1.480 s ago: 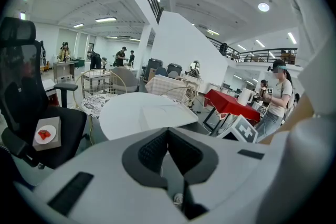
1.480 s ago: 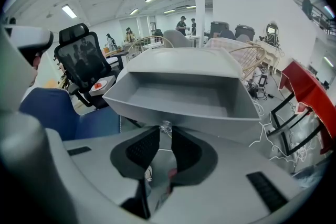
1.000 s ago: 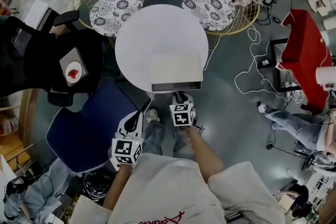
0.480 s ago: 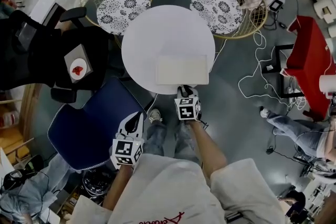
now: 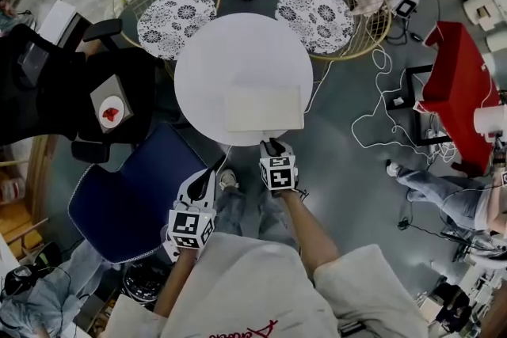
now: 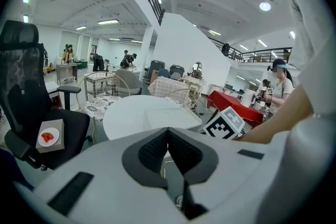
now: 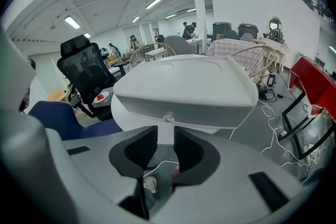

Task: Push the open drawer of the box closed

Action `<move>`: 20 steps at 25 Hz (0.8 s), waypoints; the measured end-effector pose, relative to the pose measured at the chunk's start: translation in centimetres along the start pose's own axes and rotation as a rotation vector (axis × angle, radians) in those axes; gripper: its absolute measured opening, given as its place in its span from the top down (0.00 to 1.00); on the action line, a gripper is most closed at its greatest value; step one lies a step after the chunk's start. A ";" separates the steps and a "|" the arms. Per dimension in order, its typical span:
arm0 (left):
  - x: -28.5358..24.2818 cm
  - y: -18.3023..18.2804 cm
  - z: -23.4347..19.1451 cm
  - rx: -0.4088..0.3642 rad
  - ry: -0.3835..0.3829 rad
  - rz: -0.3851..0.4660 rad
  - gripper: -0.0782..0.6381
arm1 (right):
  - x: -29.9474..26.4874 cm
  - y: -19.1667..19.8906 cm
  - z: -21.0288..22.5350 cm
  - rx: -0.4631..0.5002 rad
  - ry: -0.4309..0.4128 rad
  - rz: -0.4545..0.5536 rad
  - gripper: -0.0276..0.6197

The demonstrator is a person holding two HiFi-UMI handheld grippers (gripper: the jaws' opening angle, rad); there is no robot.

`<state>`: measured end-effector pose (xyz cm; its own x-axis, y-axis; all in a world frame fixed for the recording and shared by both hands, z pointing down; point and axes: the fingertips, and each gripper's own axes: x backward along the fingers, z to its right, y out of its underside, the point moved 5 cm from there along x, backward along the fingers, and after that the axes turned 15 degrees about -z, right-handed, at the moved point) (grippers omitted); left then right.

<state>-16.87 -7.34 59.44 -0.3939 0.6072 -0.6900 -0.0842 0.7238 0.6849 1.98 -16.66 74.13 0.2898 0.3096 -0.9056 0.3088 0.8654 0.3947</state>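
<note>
A flat white box (image 5: 263,108) lies at the near side of the round white table (image 5: 238,51). Its drawer front sits flush with the box, and a small clear knob (image 7: 168,117) shows on it. My right gripper (image 5: 272,145) hovers just off that front, level with the knob. Its jaws are opening, a narrow gap shows between the dark pads (image 7: 142,147), and nothing is between them. My left gripper (image 5: 207,176) hangs lower left, off the table, with its pads (image 6: 155,147) meeting at the tip. From there the box (image 6: 170,115) shows ahead.
A blue chair (image 5: 127,202) stands left of my legs. A black office chair (image 5: 79,91) holds a small box with a red thing (image 5: 111,108). Two wire chairs with patterned cushions (image 5: 176,12) (image 5: 315,8) stand behind the table. A red stand (image 5: 459,83) and floor cables (image 5: 380,115) lie right.
The drawer stood out toward me one second ago. The right gripper pressed against its front and the drawer went in. The gripper has now drawn back a little.
</note>
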 end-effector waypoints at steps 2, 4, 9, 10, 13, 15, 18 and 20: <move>-0.3 -0.4 0.5 -0.007 0.012 0.010 0.87 | 1.1 0.6 -0.2 -0.011 -0.033 0.024 0.80; -0.6 -0.9 1.0 -0.011 0.026 0.023 0.87 | 2.3 0.7 -0.3 -0.014 -0.065 0.058 0.84; -1.2 -2.5 2.6 -0.037 0.055 0.055 0.87 | 7.3 -2.3 -0.3 0.030 -0.051 0.211 0.93; -1.2 -2.9 3.0 -0.043 0.060 0.063 0.87 | 8.4 -3.0 -0.4 0.043 -0.050 0.246 0.93; -1.1 -4.7 4.1 -0.060 0.074 0.100 0.87 | 11.7 -5.0 -0.8 0.088 -0.036 0.339 0.93; -0.9 -6.1 4.7 -0.077 0.081 0.129 0.87 | 13.7 -6.0 -1.1 0.107 -0.022 0.388 0.93; -0.6 -8.2 5.3 -0.106 0.087 0.170 0.87 | 16.2 -6.9 -1.7 0.128 -0.008 0.444 0.93; -0.4 -9.4 5.7 -0.127 0.088 0.196 0.87 | 17.9 -7.3 -2.1 0.140 -0.001 0.479 0.93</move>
<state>-10.69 -12.49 51.89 -0.4921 0.6969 -0.5217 -0.1104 0.5445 0.8315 3.00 -16.57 54.73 0.4295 0.6594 -0.6170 0.2590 0.5646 0.7837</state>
